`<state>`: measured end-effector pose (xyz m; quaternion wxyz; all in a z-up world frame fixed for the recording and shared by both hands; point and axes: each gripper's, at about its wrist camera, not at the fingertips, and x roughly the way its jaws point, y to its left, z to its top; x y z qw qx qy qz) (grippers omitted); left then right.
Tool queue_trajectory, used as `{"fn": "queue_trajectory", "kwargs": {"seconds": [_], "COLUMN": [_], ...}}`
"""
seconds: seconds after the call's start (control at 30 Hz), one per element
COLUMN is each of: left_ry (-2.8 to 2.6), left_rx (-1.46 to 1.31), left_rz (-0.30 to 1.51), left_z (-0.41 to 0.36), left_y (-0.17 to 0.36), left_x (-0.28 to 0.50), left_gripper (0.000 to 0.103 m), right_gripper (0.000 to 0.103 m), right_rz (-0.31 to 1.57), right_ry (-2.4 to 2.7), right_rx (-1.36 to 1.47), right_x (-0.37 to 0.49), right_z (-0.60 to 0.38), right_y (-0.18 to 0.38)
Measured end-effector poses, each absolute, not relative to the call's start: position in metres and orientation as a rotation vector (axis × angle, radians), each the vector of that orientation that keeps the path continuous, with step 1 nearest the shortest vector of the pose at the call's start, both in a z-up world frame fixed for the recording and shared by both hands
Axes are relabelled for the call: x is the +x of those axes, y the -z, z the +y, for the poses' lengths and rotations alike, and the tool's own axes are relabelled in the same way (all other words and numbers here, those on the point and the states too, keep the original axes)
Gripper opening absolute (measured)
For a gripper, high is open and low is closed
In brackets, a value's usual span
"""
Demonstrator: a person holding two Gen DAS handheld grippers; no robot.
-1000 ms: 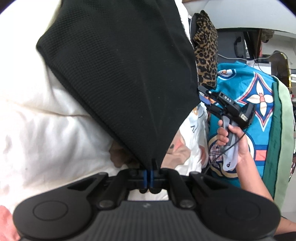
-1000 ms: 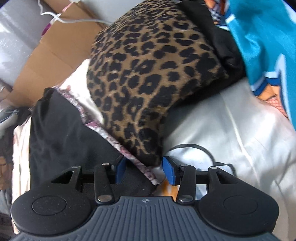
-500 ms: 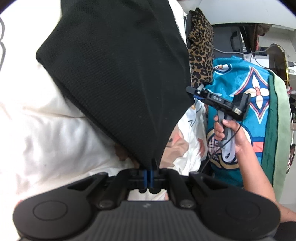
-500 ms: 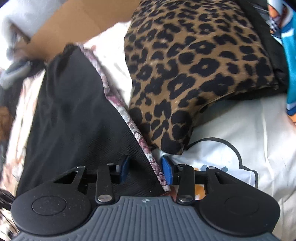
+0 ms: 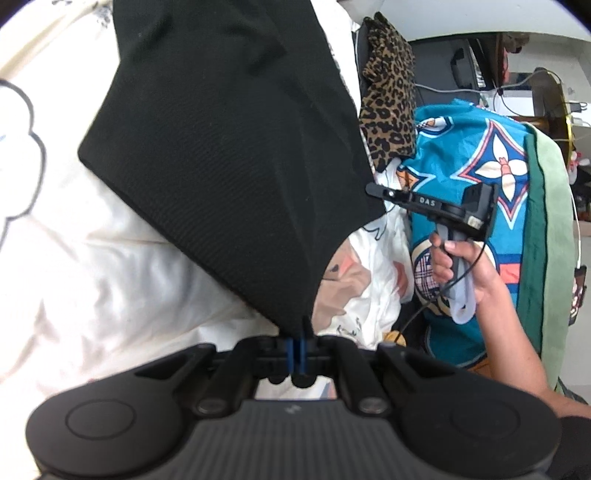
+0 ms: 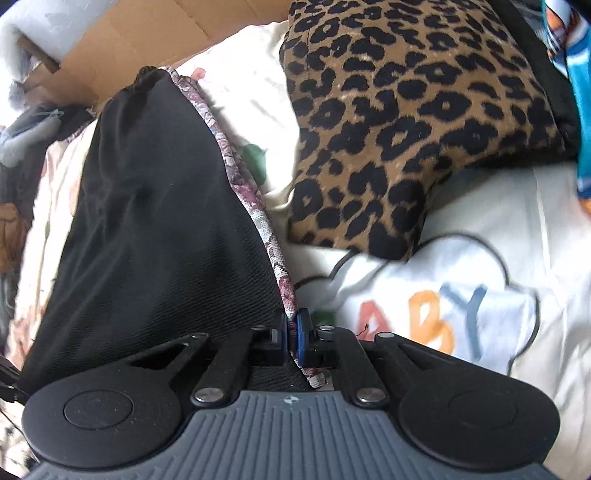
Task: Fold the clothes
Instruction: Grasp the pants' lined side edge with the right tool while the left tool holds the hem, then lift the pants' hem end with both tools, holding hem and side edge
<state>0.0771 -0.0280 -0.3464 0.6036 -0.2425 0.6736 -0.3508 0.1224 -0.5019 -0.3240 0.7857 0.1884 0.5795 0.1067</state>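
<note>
A black knit garment (image 5: 229, 147) hangs in front of the left wrist view, pinched at its lower corner by my left gripper (image 5: 297, 345), which is shut on it. In the right wrist view the same black garment (image 6: 155, 229) shows a floral-patterned edge (image 6: 255, 206), and my right gripper (image 6: 293, 332) is shut on that edge. In the left wrist view, my right gripper's body (image 5: 432, 205) reaches the garment's right side, held by a hand (image 5: 461, 269); its tips are hidden behind the cloth.
A leopard-print cloth (image 6: 410, 122) lies right of the black garment. White bedding with a "BABY" cloud print (image 6: 436, 325) lies underneath. A teal patterned cloth (image 5: 472, 177) and green fabric (image 5: 550, 221) sit right. Cardboard (image 6: 155, 33) is at the back.
My right gripper has moved onto the garment's floral edge and shut on it; it was open earlier. My left gripper stays shut on the black garment, which shifted slightly.
</note>
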Motion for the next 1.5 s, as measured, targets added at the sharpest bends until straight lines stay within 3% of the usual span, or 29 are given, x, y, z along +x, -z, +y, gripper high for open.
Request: {"fn": "queue_trajectory", "kwargs": {"seconds": [0.93,1.5], "left_ry": [0.692,0.569], "left_rx": [-0.414,-0.398], "left_rz": [1.575,1.59], "left_z": [0.063,0.1], "left_y": [0.276,0.356], "left_x": [0.086,0.067], "left_gripper": [0.003,0.003], "right_gripper": [0.002,0.001], "right_rz": [1.375,1.42], "right_ry": [-0.391,-0.347], "right_rx": [0.709,0.591], "right_x": [0.052,0.025], "right_z": [-0.41,-0.406], "right_y": [0.318,0.33]}}
